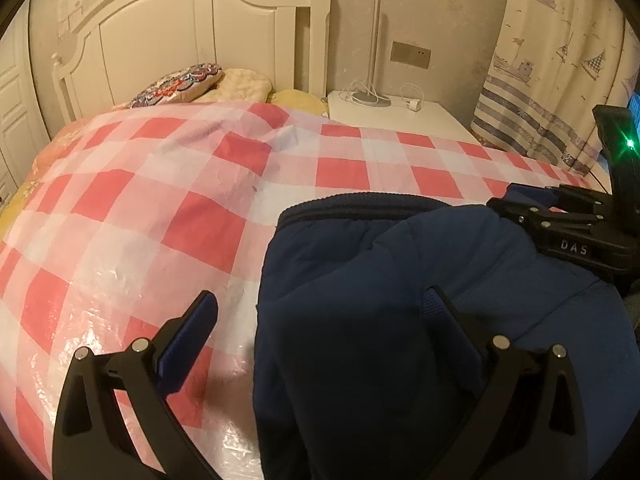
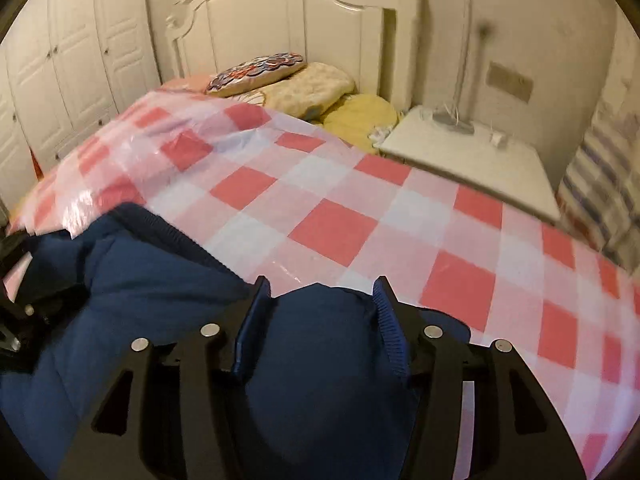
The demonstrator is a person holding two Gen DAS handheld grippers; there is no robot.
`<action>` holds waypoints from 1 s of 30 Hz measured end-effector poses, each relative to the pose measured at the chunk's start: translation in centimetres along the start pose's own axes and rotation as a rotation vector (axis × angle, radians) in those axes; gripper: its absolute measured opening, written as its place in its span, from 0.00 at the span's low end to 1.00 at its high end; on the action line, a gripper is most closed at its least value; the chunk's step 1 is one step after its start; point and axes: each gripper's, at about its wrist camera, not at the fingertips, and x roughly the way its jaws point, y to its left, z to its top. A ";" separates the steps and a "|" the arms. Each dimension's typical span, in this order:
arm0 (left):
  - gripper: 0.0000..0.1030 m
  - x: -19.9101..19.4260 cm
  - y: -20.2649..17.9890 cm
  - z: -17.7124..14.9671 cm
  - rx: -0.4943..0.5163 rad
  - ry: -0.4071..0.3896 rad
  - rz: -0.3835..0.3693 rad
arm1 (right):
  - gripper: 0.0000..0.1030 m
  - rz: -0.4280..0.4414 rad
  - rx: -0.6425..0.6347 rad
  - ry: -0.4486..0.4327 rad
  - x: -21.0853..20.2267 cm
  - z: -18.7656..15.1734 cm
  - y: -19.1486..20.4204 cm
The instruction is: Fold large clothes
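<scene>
A dark blue padded garment (image 1: 400,300) lies bunched on the bed's red-and-white checked plastic cover (image 1: 160,208). My left gripper (image 1: 320,312) is open, its jaws wide, straddling the garment's left edge: one finger over the cover, the other on the fabric. My right gripper (image 2: 324,296) is open, its fingers on either side of a rounded fold of the garment (image 2: 320,360), which also spreads to the left (image 2: 140,280). The right gripper also shows at the right of the left wrist view (image 1: 560,220), on the garment's far right part.
A white headboard (image 1: 200,32) and pillows (image 1: 192,84) stand at the far end. A white nightstand (image 1: 400,116) with a lamp and charger sits beside the bed. A curtain (image 1: 560,80) hangs at right. White wardrobe doors (image 2: 60,80) are at left.
</scene>
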 end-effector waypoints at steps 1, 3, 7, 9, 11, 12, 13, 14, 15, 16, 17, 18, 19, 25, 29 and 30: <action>0.98 0.0 0.0 0.0 0.000 0.002 -0.003 | 0.50 -0.002 -0.003 0.001 0.0 -0.1 0.1; 0.98 0.0 0.0 0.0 0.003 0.001 -0.002 | 0.51 -0.004 0.005 0.007 -0.3 -0.1 0.1; 0.98 0.0 -0.1 0.0 0.009 -0.003 0.012 | 0.55 0.006 0.109 -0.016 -4.0 0.0 -0.3; 0.98 0.0 0.0 0.1 0.009 -0.002 0.012 | 0.55 0.049 0.140 -0.104 -7.6 -0.9 0.2; 0.98 -0.1 -0.1 0.0 0.009 -0.002 0.011 | 0.55 0.111 0.111 -0.154 -11.1 -2.5 2.0; 0.98 -0.1 -0.1 0.0 0.009 -0.003 0.012 | 0.55 0.127 0.077 -0.158 -12.1 -3.1 3.0; 0.98 -0.1 -0.1 0.0 0.010 -0.005 0.015 | 0.55 0.140 0.031 -0.155 -12.9 -4.1 4.3; 0.98 -0.1 -0.2 0.0 0.012 -0.006 0.017 | 0.55 0.151 -0.017 -0.141 -13.2 -5.0 5.5; 0.98 -0.1 -0.3 0.0 0.016 -0.006 0.023 | 0.55 0.146 -0.084 -0.098 -12.9 -6.3 7.2; 0.98 -0.2 -0.4 0.0 0.021 -0.004 0.027 | 0.56 0.110 -0.138 -0.072 -12.4 -7.6 8.4; 0.98 -0.3 -0.6 0.0 0.031 0.000 0.032 | 0.56 0.074 -0.150 -0.116 -12.9 -8.5 8.9; 0.98 -0.5 -0.9 0.1 0.048 0.004 0.051 | 0.56 0.082 -0.122 -0.113 -13.1 -8.7 8.7; 0.98 -0.8 -1.2 0.1 0.064 0.009 0.069 | 0.57 0.087 -0.081 -0.101 -13.7 -8.8 8.4; 0.98 -10.1 -3.5 -0.8 0.137 -0.187 0.318 | 0.80 0.103 -0.152 -0.180 -20.0 -10.9 10.7; 0.98 -16.4 -5.4 -4.3 0.156 -0.248 0.226 | 0.80 0.134 -0.174 -0.181 -21.1 -13.4 12.1; 0.98 -17.2 -6.1 -5.7 0.173 -0.250 0.221 | 0.80 0.137 -0.176 -0.178 -21.1 -13.7 12.3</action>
